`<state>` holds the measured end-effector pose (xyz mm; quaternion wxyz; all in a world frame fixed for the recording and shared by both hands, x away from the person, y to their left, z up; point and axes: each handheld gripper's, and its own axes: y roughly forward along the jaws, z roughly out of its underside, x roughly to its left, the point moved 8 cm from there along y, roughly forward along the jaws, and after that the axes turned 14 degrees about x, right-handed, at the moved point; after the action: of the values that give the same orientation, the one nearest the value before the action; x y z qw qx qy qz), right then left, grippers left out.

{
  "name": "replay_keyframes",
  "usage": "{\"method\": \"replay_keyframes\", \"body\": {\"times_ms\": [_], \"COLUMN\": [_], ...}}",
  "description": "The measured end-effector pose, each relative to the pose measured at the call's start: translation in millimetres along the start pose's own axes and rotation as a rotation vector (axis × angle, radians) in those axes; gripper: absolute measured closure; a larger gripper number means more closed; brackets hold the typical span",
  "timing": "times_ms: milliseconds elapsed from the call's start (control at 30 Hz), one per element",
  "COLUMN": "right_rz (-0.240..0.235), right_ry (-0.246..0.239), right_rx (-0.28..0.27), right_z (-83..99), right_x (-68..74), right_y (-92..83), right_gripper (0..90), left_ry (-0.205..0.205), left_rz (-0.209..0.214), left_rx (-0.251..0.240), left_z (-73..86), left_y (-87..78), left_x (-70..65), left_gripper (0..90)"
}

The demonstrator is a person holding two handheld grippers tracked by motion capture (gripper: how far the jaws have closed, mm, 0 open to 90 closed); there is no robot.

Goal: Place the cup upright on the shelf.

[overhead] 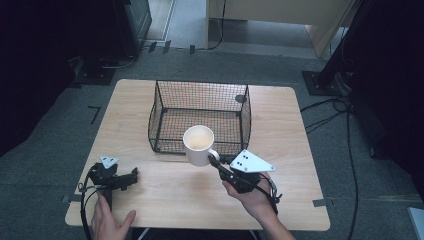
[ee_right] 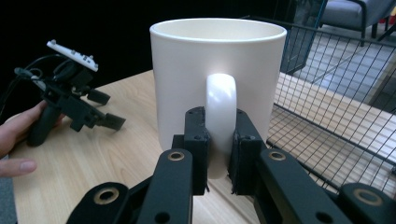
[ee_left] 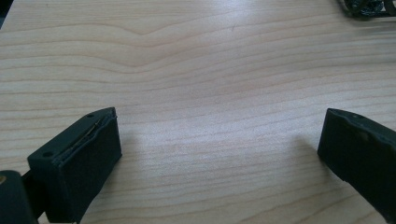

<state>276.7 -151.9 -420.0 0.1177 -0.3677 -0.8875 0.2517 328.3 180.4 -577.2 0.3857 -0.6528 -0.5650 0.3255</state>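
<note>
Glossy white ceramic mug (ee_right: 217,77), black wire-mesh basket (overhead: 200,116), pale wood-grain table (ee_left: 210,70)

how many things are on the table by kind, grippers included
mug, white, held by its handle in the right gripper: 1
wire basket, black: 1
grippers, counting the left gripper resting on the table: 2
total: 4

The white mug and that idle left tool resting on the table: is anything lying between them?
Nothing: in the high view, only bare wooden table separates the white mug from the left tongs. The right gripper view shows the same bare stretch.
</note>
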Motion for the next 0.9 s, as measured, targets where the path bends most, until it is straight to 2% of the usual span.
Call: {"method": "replay_keyframes", "body": {"times_ms": [333, 533, 900], "right_rz": [0.031, 0.057, 0.078], "right_ry": [-0.007, 0.008, 0.025], "right_rx": [-0.025, -0.028, -0.012], "right_z": [-23.0, -33.2, -47.5], "right_x": [-8.5, -20.6, -38.0], "right_y": [2.6, 13.1, 34.0], "right_gripper": [80.8, 80.8, 80.8], "left_ry": [0.0, 0.0, 0.0], "left_rz": [0.001, 0.001, 0.002], "left_rx": [0.0, 0.001, 0.002], "left_z": [0.0, 0.1, 0.2], "left_y": [0.0, -0.1, -0.1], "left_x": [0.0, 0.0, -0.1], "left_gripper": [0.0, 0.0, 0.0]}}
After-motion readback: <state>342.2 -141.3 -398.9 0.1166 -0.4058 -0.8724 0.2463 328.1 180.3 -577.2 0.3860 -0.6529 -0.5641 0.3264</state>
